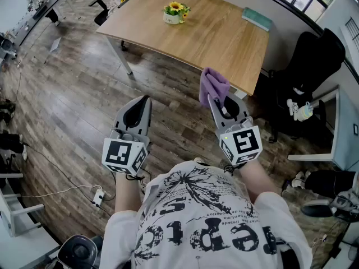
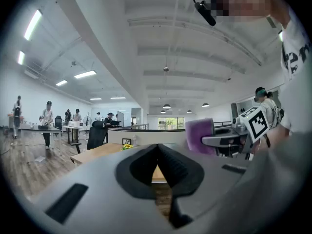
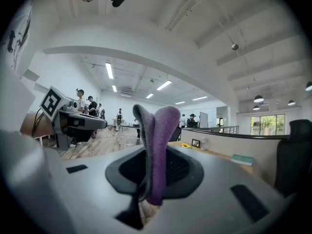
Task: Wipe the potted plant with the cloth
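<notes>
The potted plant (image 1: 175, 12), a small white pot with yellow sunflowers, stands on the wooden table (image 1: 213, 43) far ahead of both grippers; it also shows small in the left gripper view as the plant (image 2: 126, 146). My right gripper (image 1: 216, 101) is shut on a purple cloth (image 1: 213, 86), which sticks up folded between its jaws as the cloth (image 3: 157, 145). My left gripper (image 1: 144, 100) is shut with nothing in it, held level over the floor. Both grippers hang short of the table's near edge.
A teal book (image 1: 257, 18) lies at the table's far right. A black office chair (image 1: 311, 66) stands right of the table, another chair (image 1: 104, 7) at its left. Cables and a power strip (image 1: 98, 196) lie on the wooden floor. People stand at far desks (image 2: 46, 118).
</notes>
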{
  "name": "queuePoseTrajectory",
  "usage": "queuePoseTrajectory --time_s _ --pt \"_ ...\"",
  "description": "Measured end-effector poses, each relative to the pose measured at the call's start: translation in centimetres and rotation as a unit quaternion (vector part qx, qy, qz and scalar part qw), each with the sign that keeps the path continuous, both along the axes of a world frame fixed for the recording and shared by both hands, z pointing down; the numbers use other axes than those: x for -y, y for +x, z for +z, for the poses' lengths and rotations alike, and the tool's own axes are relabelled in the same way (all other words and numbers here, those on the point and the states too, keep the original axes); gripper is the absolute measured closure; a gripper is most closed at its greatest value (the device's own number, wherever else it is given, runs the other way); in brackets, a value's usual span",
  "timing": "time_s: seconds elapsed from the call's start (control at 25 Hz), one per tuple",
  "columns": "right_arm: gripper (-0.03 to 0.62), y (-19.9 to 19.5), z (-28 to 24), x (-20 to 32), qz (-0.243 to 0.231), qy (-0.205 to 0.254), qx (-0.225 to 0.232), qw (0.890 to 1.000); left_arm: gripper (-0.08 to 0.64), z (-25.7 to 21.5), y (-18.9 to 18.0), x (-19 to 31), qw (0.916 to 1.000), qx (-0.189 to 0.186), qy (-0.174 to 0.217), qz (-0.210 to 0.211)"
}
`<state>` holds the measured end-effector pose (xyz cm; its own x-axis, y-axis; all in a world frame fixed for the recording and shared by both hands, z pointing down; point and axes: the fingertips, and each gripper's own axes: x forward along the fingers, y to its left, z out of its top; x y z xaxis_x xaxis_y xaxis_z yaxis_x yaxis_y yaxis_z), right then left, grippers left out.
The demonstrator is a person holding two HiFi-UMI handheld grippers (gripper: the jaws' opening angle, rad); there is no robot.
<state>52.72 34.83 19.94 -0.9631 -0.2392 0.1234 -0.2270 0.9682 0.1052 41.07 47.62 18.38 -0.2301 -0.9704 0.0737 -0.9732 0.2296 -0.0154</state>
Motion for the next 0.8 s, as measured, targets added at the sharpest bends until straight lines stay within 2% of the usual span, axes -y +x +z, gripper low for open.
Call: queuePoseTrajectory --time_s 0.4,0.64,0.8 --pt "0.526 -1.5 -0.1 -1.5 0.017 0.005 -0.002 1.000 0.557 -0.4 -1.6 -1.5 0.9998 0.012 -0.002 0.013" --pt "0.520 -2.8 1.1 -3.1 0.042 -0.021 -0.006 0.999 0.557 0.0 -3.3 -4.3 0.9998 0.014 -0.002 0.013" --pt "0.519 -4.5 2.2 -4.1 0.038 -0.033 -0.018 0.999 0.557 0.5 -5.3 -5.9 0.9999 0.011 -0.008 -0.002"
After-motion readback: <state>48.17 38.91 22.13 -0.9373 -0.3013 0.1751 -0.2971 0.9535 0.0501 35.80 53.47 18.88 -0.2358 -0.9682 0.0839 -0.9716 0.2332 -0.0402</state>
